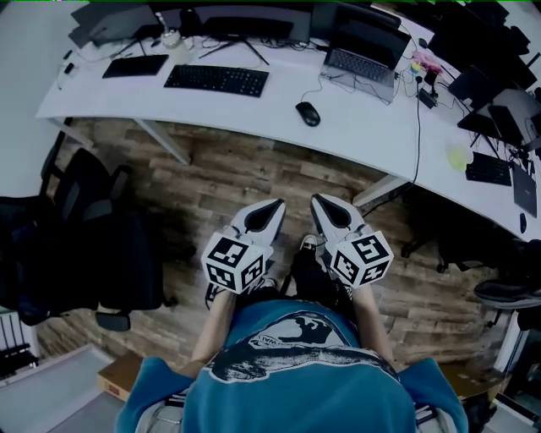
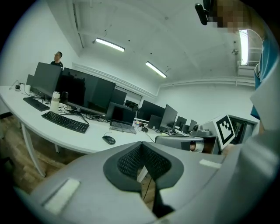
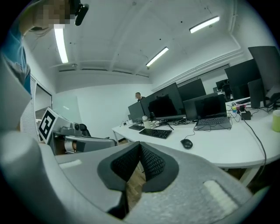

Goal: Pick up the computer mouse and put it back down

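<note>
Both empty, jaws closed: left tool point(image 1: 272, 205), right tool point(image 1: 321, 201). Target small black oval computer mouse point(image 1: 308, 113) sits on white curved tabletop point(image 1: 363, 127), well ahead. Open right jaws before reaching, straddle mouse's sides.

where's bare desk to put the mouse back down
Bare desk runs along the front edge, between the keyboard and the mouse, and right of the mouse below the laptop. Crowded: the back edge under the monitors, and around the cables at the right.

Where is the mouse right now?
In the head view, the mouse sits on the white desk, between the big keyboard and the laptop.
</note>
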Demonstrator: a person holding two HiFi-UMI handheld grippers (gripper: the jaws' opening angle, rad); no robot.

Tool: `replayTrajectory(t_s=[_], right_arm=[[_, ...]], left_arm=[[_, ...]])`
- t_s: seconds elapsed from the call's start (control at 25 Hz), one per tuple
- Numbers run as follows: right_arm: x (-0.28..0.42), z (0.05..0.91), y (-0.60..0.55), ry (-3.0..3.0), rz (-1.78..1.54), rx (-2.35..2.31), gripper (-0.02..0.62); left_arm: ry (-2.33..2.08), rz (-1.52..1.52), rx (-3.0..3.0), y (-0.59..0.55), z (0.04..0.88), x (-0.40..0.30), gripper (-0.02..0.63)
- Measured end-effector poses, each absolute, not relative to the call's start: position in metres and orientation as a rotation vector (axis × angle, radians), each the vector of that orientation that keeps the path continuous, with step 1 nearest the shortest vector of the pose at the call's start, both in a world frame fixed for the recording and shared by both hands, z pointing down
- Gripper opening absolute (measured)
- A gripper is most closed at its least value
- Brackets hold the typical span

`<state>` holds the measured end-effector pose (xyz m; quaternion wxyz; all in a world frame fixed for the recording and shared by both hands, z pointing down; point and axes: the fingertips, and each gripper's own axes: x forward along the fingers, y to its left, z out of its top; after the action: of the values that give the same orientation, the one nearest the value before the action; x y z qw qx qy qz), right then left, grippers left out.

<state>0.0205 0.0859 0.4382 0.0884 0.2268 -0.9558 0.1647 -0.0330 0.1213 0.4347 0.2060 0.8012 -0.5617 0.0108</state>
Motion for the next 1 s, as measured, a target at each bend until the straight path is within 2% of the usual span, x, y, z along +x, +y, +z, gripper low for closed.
replayTrajectory(t_s=[0.48,1.0], right_arm=[[0.039,0.435,-0.035,-2.878,0.525,0.555,0.003],[0.033,0.456,-0.067,-2.859,0.612,0.487,0.003]], left_arm=[[-1.661,0.062,2.150,0.011,0.428,-0.008,0.015],[-1.709,0.125,2.057,-0.013,0.437,-0.009,0.014]])
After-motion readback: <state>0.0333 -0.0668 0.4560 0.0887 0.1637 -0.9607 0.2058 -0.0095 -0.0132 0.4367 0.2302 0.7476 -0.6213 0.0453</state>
